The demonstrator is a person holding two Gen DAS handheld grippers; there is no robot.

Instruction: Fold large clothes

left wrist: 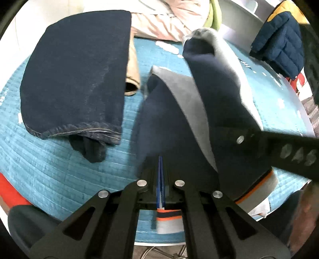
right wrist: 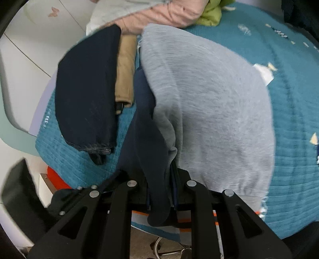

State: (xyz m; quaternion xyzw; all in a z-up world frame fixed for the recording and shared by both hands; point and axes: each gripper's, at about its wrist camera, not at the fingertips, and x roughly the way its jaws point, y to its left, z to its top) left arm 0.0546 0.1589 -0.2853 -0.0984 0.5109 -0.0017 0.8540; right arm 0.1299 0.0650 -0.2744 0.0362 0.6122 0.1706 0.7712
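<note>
Evidently the navy sweatshirt with a pale grey fleece lining (right wrist: 209, 111) is being carried mid-fold: it is filling the centre and right of the right wrist view, lining side up, draped over the teal quilted cover of the bench (right wrist: 295, 123). In the left wrist view the same garment is rising from lower centre toward the upper right, navy outside and grey inside both showing.

The right tongs (right wrist: 161, 191) are grasping a bunched navy fold of it, the cloth wedged between the fingers and hanging out beneath them. The left tongs (left wrist: 161, 175) are clenched tight, with blue pads pressed together; the navy cloth is lying against their tips, and an orange-striped hem is showing below them, so they are probably pinching a thin edge, though the blur is hiding the contact itself. Holding two points on one edge like this is likely meant to keep the layer taut while it is being laid over.

At the left of both views, a dark blue folded pair of denim jeans (left wrist: 75, 75) is lying flat, with a tan folded garment (left wrist: 132, 75) just beside it; they look like finished pieces set aside to keep the middle free. At the top a pink padded garment (right wrist: 169, 14) and a lime green cloth (right wrist: 211, 17) are waiting in a heap. At the upper right of the left view, a navy quilted jacket with a yellow yoke (left wrist: 281, 41) is hanging past the bench edge. No containers are showing.
</note>
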